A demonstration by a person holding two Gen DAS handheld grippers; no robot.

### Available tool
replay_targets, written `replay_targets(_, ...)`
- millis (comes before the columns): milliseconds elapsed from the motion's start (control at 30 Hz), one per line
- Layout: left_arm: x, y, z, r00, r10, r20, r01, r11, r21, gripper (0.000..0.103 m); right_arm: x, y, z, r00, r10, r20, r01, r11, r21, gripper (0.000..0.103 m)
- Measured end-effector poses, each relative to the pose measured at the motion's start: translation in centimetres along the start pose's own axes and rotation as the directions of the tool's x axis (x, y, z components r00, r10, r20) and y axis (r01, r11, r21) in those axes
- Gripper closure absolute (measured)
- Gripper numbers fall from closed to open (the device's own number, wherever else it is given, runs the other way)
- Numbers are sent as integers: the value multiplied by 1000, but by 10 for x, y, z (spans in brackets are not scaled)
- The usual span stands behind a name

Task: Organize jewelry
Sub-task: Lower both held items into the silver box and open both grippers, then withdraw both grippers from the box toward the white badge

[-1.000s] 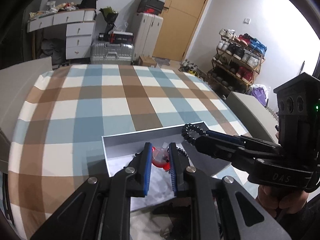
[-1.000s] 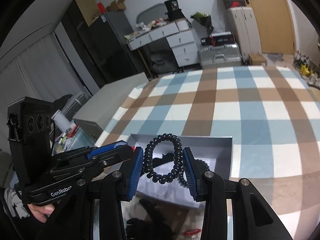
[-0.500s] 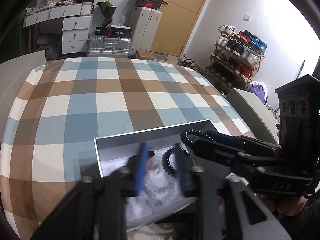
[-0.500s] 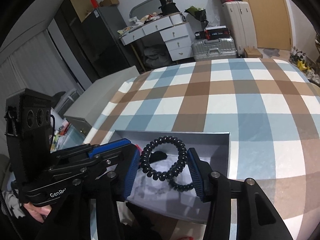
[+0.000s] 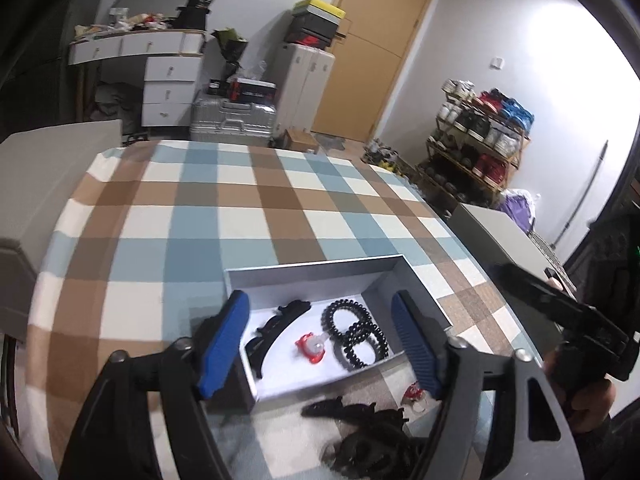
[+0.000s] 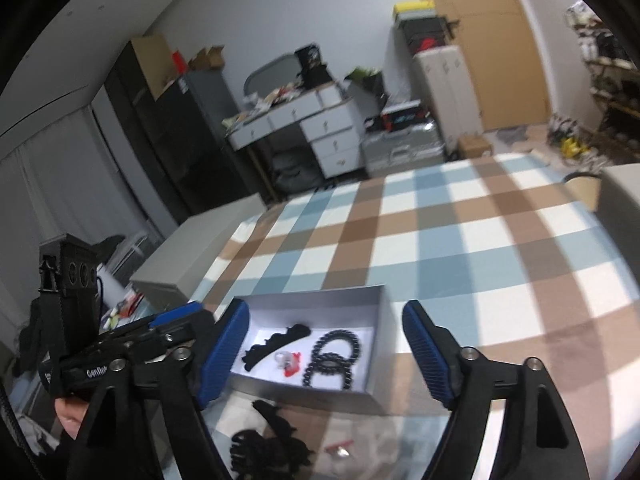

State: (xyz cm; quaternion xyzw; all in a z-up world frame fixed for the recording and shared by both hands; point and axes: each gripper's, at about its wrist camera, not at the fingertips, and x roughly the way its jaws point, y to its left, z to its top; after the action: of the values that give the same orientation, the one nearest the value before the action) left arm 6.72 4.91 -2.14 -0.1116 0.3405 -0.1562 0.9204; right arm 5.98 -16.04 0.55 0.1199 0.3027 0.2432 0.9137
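Observation:
A grey box (image 5: 312, 280) with a white floor sits on the checked table. In it lie a black hair clip (image 5: 276, 326), a small red and clear trinket (image 5: 310, 347) and two black coil bands (image 5: 356, 334). My left gripper (image 5: 320, 300) hovers over the box's near side, jaws opening, nothing between the pads. My right gripper (image 6: 326, 307) hovers likewise, jaws opening and bare, over the same box (image 6: 304, 300), clip (image 6: 276, 340), trinket (image 6: 290, 363) and bands (image 6: 332, 360). The left gripper's blue finger (image 6: 180, 313) shows at the left.
Loose black pieces (image 5: 360, 432) and a red-and-white ring (image 5: 414, 394) lie on the table in front of the box. The checked cloth (image 5: 192, 220) stretches far beyond it. Grey chair backs flank the table; drawers, suitcases and a shoe rack stand behind.
The left gripper let go of the red trinket and the right let go of a black coil band; both now lie in the box. Both grippers opened wide and drew back.

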Motion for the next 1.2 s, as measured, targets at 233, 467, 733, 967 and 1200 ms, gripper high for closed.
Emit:
replay_targets(233, -12, -3, -17, 994, 106, 35, -106, 994, -19, 20, -43, 6, -13, 995, -73, 72, 77, 995, -56, 1)
replay_targets(467, -28, -16, -30, 982, 176, 74, -177, 984, 9, 12, -63, 17, -30, 991, -101, 91, 110, 989, -100, 0)
replay_targets(733, -45, -30, -43, 965, 222, 142, -231, 972, 52, 1, -78, 26, -51, 985, -141, 95, 153, 978, -141, 0)
replay_targets(967, -42, -27, -69, 987, 154, 44, -156, 988, 23, 1, -74, 24, -79, 989, -140, 53, 147, 974, -174, 0)
replay_targets(1200, -36, -16, -93, 990, 121, -73, -125, 991, -48, 1, -41, 20, -121, 978, -203, -56, 180, 945, -273, 1)
